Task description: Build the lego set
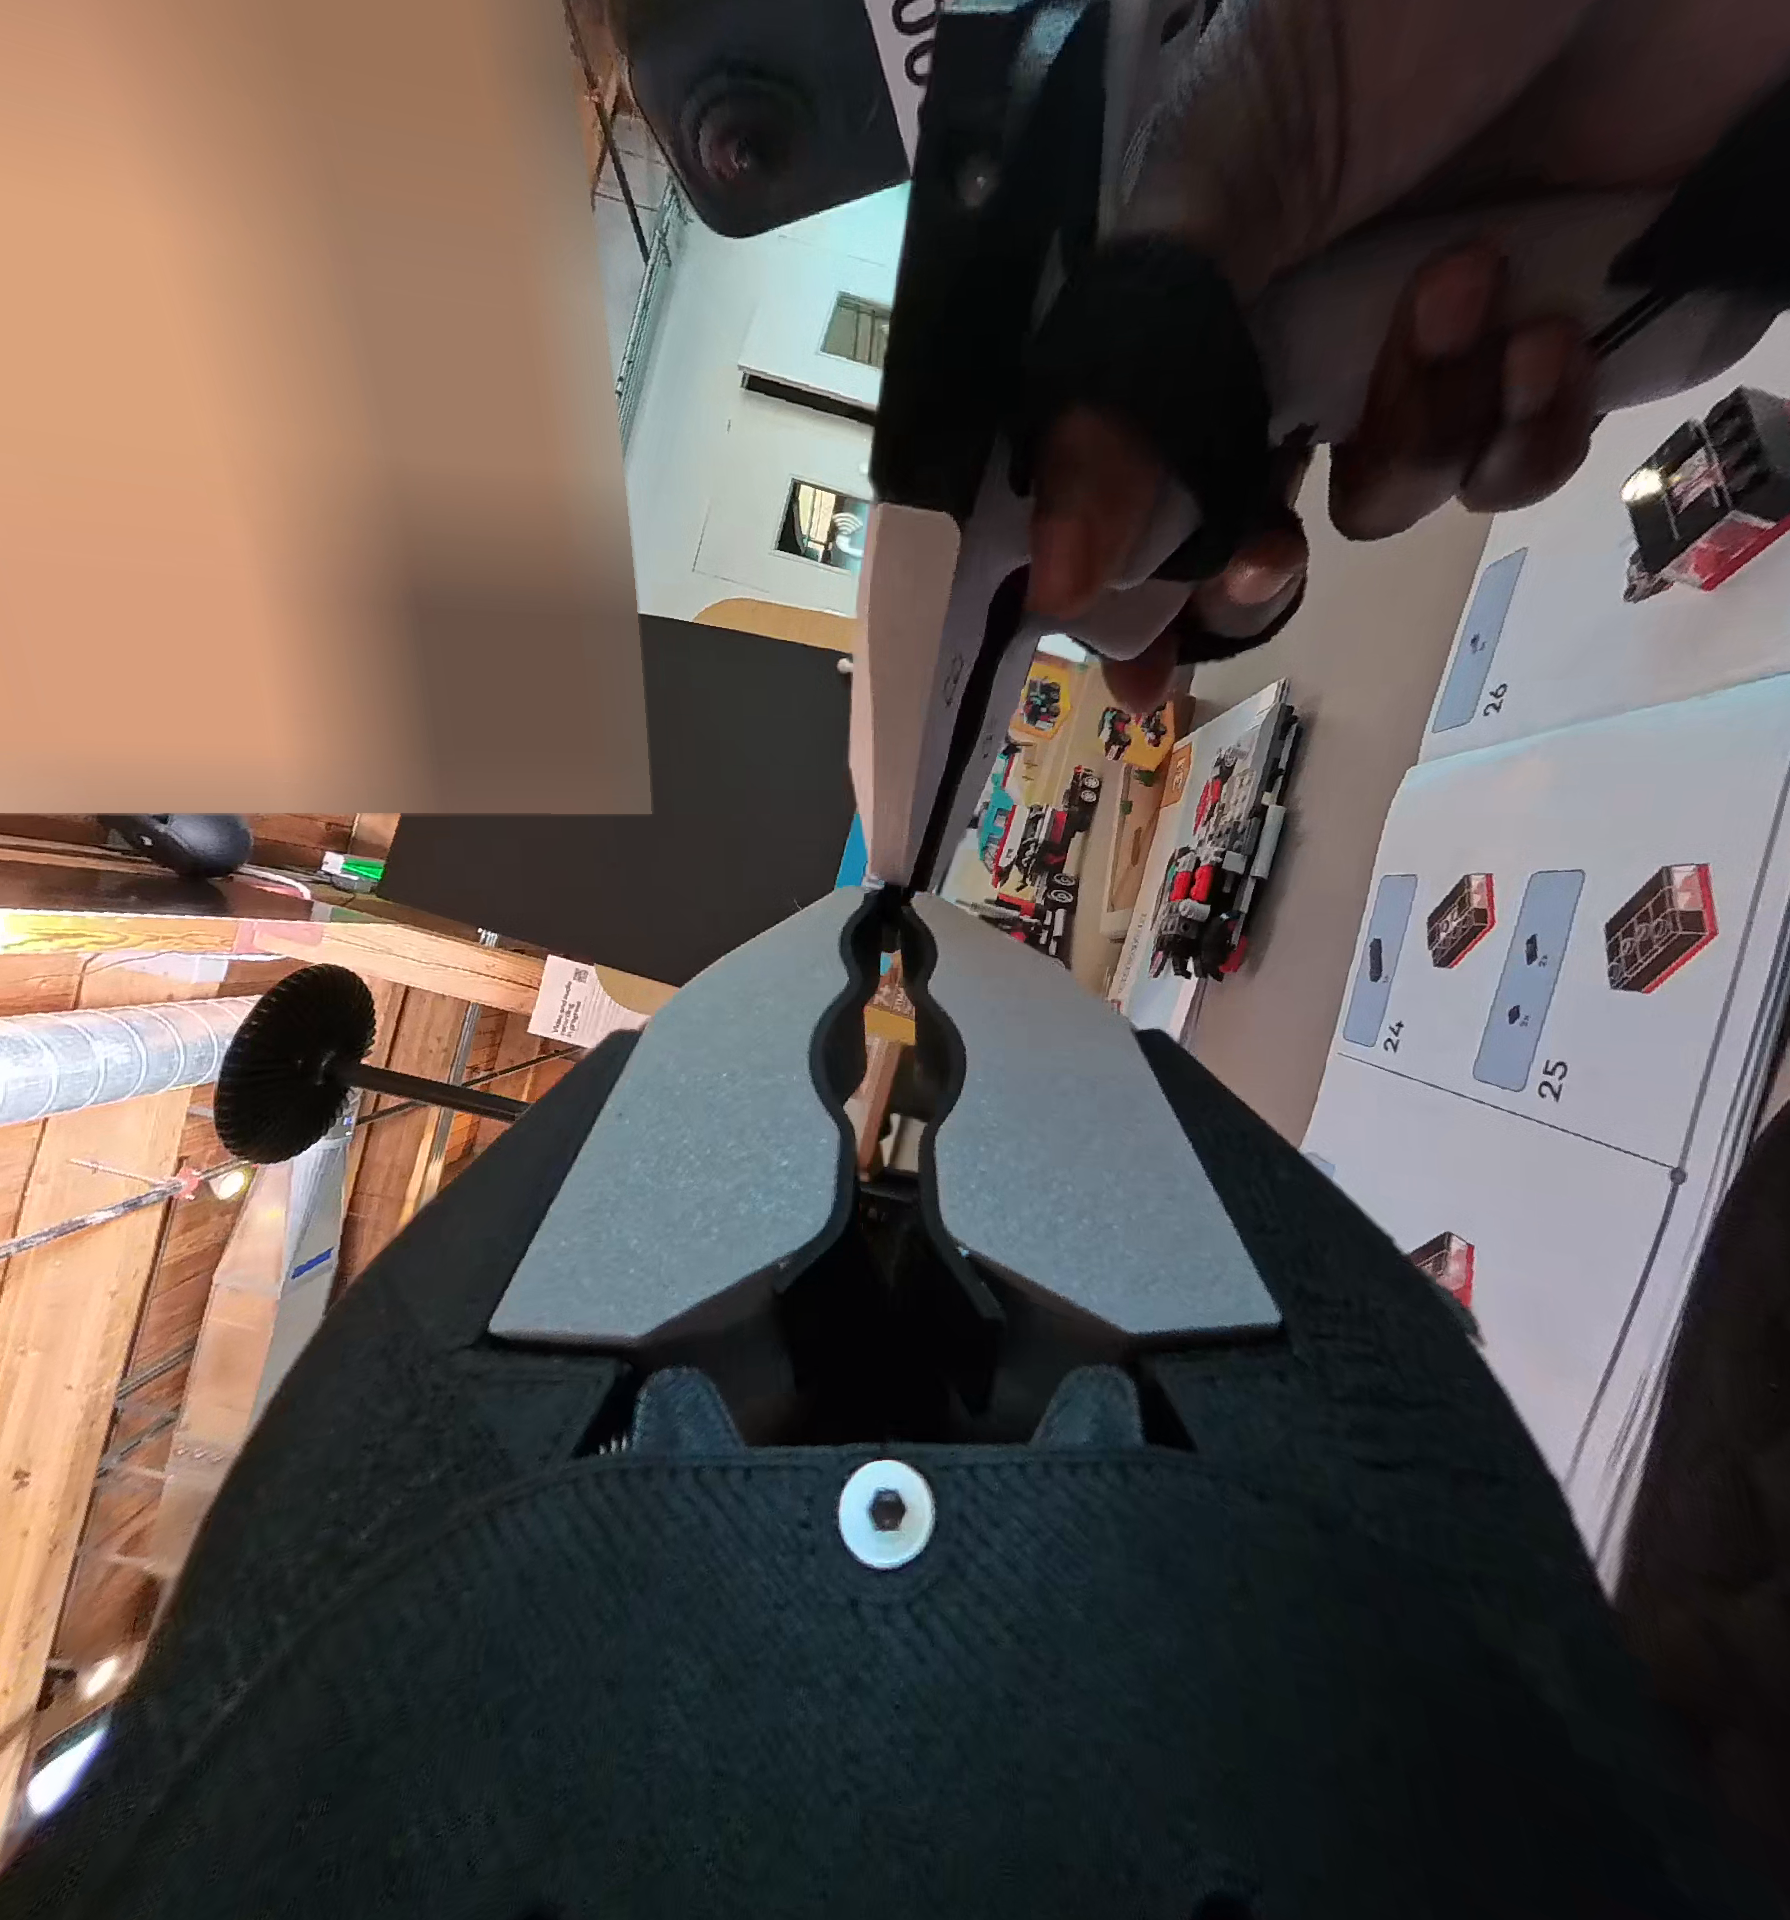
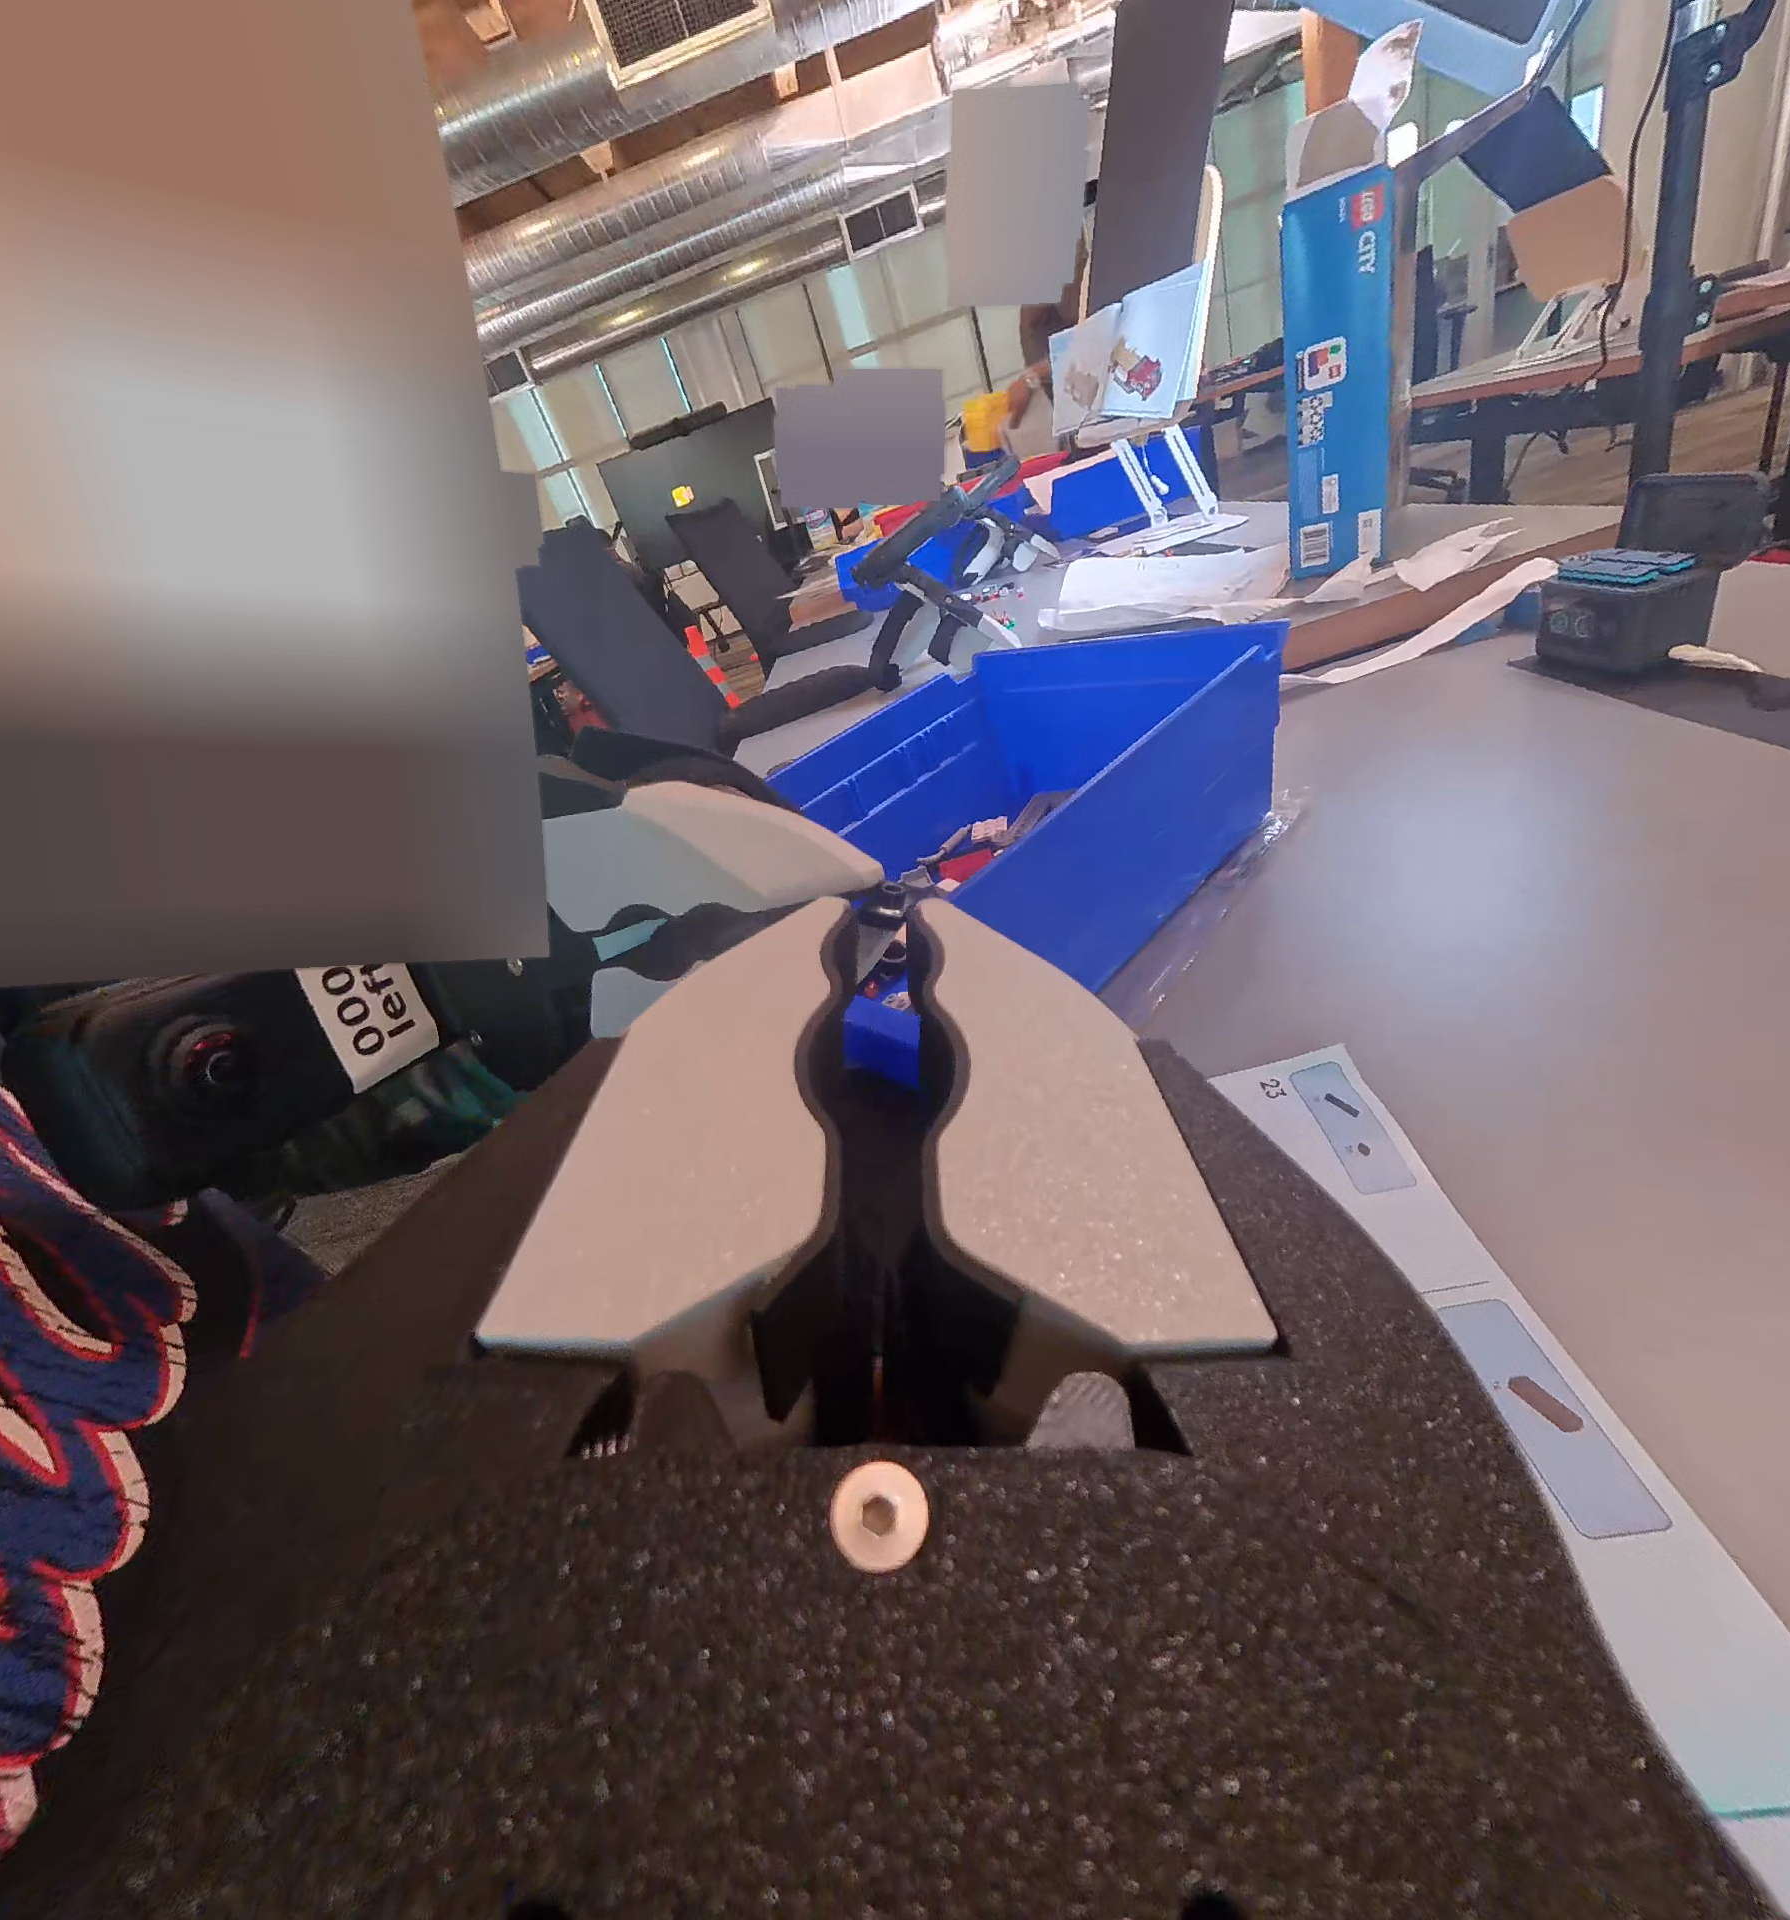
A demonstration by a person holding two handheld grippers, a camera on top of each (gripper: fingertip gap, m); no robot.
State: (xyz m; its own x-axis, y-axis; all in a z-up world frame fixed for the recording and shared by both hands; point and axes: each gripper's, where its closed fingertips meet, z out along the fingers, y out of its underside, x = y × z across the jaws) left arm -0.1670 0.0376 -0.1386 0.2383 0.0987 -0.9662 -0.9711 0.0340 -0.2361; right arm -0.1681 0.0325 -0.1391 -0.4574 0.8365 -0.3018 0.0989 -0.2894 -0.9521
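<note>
Seen from the right wrist, left to right: left gripper (image 2: 849, 878) reaching in from the left edge, its grey fingers pressed together at the tips; small black piece (image 2: 883, 914) held in the air right where both tools meet; right gripper (image 2: 886, 935) pinching that piece between its closed tips, apparently alone, though the left gripper's share of the hold is too crowded to make out. Just behind the tips, a blue bin (image 2: 1130, 748) with loose bricks (image 2: 979, 840) inside, resting on a grey table (image 2: 1545, 935). Farther back and to the right, a tall blue box (image 2: 1338, 364) standing upright with its top flaps open. At the lower right edge, an open instruction booklet (image 2: 1556, 1434) lying flat.

Seen from the left wrist, rolled onto its side: tips of both tools touching at centre frame, with a hand (image 1: 1410, 343) wrapped round the right gripper's handle above. Right of them, a stack of closed booklets (image 1: 1223, 831) near the table's far side, then the open booklet, and beyond its pages a small red-and-black build (image 1: 1722, 499) sitting apart on the bare tabletop
</note>
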